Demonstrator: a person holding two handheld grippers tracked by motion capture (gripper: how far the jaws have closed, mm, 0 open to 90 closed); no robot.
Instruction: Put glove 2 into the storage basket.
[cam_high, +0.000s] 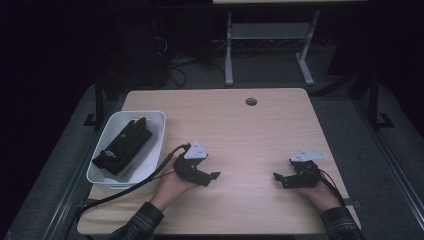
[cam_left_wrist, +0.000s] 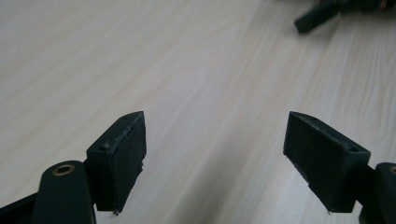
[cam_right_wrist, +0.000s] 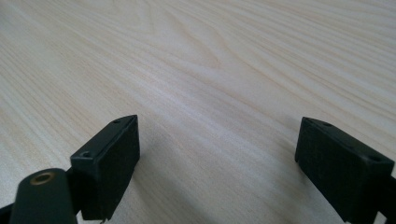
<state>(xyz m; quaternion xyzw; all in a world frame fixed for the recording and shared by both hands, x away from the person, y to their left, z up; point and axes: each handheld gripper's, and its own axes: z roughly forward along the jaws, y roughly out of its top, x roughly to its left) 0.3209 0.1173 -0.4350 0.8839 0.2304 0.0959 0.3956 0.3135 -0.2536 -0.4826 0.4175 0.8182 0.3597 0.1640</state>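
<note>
Pale wood grain runs across the table (cam_high: 240, 130), and both grippers rest low over its near half, well apart from each other. The left gripper (cam_high: 212, 176) sits in the person's left hand (cam_high: 172, 186), just to the right of a white bin (cam_high: 159, 131), its jaws pointing toward the table's middle. In the left gripper view its own jaws stand spread wide with bare wood between them — nothing pinched. A dark tip of the right gripper (cam_left_wrist: 314, 19) shows at the top edge of that view.

The right gripper (cam_high: 278, 179) lies in the right hand (cam_high: 322, 194) near the table's right edge, jaws pointing left toward the other gripper. In the right gripper view its jaws also stand wide apart over bare wood, gripping nothing.

Inside the bin lies a black glove (cam_high: 122, 146), set on a slant, its fingers toward the far wall — clear of both grippers. A black cable (cam_high: 120, 192) trails from the left gripper across the bin's near corner and off the table's near-left edge. A small round hole (cam_high: 251, 101) sits in the tabletop near the far edge.
</note>
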